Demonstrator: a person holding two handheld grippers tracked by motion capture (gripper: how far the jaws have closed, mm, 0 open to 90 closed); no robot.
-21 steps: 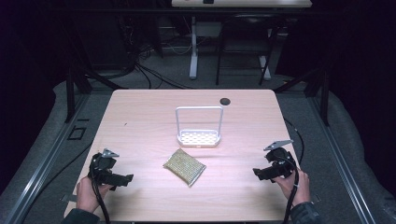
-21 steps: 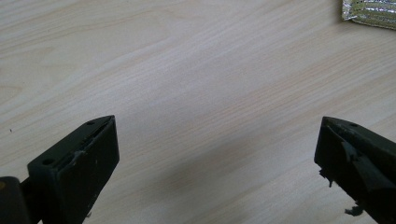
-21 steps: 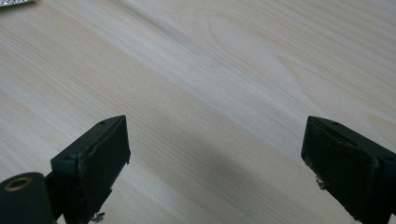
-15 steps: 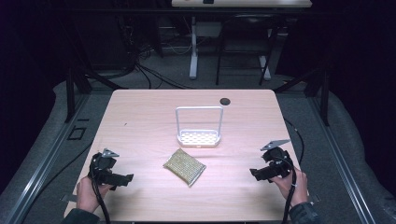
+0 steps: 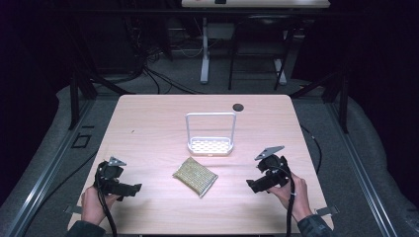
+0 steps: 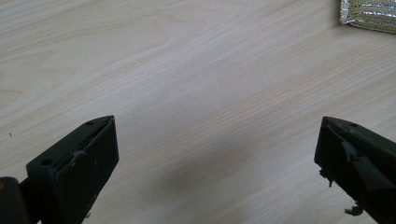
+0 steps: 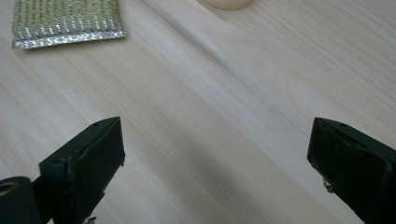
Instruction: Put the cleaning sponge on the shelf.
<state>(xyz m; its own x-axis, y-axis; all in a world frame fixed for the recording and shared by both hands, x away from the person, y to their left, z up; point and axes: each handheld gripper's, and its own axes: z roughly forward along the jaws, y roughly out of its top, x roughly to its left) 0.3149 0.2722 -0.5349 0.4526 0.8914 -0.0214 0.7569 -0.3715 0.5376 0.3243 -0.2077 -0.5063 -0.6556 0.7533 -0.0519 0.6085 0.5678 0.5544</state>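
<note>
Sponge [image 5: 195,176] lies flat mid-table just before the rack [image 5: 210,136], long axis diagonal, between our grippers: we judge the right gripper [image 5: 253,186], jaws wide and empty, slightly nearer than the left gripper [image 5: 134,187], likewise gaping.

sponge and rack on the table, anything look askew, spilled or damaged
Nothing spilled or broken. The gold scouring sponge lies flat but turned at an angle to the table edges, just in front of the white rack, which stands upright and empty. Both grippers are open and apart from it.
</note>
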